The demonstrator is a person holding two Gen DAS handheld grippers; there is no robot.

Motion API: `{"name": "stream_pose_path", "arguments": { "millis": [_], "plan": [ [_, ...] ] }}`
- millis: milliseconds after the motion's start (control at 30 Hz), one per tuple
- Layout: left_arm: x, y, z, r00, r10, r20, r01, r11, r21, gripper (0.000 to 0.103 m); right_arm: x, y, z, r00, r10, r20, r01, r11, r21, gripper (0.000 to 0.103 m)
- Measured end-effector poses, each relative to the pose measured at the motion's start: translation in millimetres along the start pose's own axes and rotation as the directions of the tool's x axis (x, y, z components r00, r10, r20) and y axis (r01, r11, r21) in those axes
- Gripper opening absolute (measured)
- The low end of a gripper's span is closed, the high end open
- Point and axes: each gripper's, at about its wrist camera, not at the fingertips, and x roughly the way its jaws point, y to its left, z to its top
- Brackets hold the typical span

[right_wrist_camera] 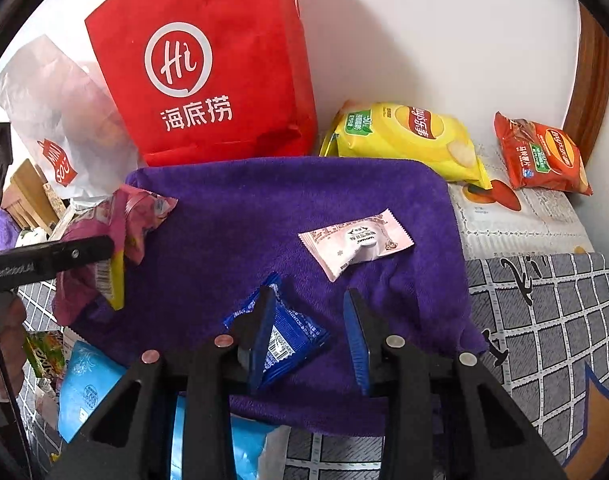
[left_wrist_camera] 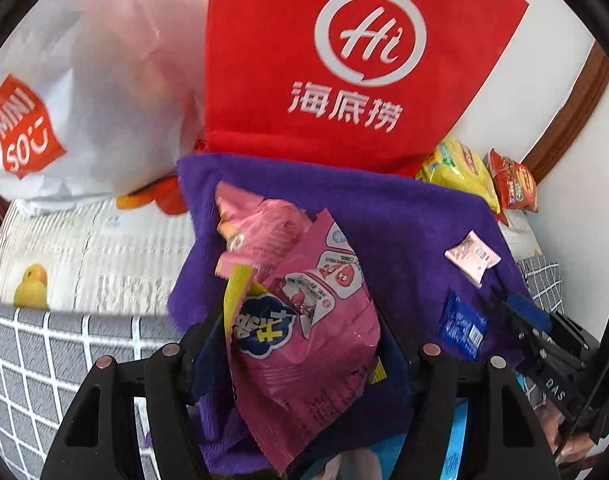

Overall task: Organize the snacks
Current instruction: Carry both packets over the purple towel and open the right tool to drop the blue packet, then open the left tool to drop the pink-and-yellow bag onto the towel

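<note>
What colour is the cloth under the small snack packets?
The cloth is purple, plain, with no pattern. It shows best in the right wrist view.

Purple towel [right_wrist_camera: 288, 200]: fuzzy matt cloth. Red tote bag [right_wrist_camera: 208, 64]: matt non-woven fabric. Pink snack bag [left_wrist_camera: 304, 320], blue packet [right_wrist_camera: 288, 340], yellow chip bag [right_wrist_camera: 404, 140]: glossy crinkled plastic film. White shopping bag [left_wrist_camera: 84, 80]: thin translucent plastic.
</note>
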Motion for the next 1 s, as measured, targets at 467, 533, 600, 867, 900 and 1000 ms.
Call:
{"name": "stream_pose_path", "arguments": {
  "millis": [467,533,600,867,900,1000],
  "plan": [
    [-6,-5,-1,0.998,0.030,0.057,-0.029,1.000,-0.008,0.089,-28,4,-13,0.999,-0.035,-0.004,0.035,0.999,-0.017,0.048],
    [-18,-1,-1,0.998,0.004,0.068,-0.001,0.999,-0.035,0.090,-34,4,-16,0.999,-0.040,-0.001,0.040,0.999,-0.013,0.051],
    [-28,1,-4,0.998,-0.018,0.064,0.021,0.999,-0.048,0.090,-43,5,-21,0.999,-0.048,0.001,0.048,0.999,-0.006,0.053],
    [-83,7,-42,0.995,-0.016,0.102,0.017,1.000,-0.011,0.090,-85,17,-53,0.997,-0.064,0.050,0.064,0.998,0.008,0.056],
    [-89,9,-49,0.995,-0.015,0.097,0.016,1.000,-0.009,0.090,-90,20,-59,0.997,-0.059,0.052,0.059,0.998,0.004,0.058],
    [-101,11,-68,0.996,-0.010,0.085,0.010,1.000,-0.002,0.090,-100,28,-76,0.996,-0.065,0.053,0.065,0.998,-0.006,0.058]
  ]
}}
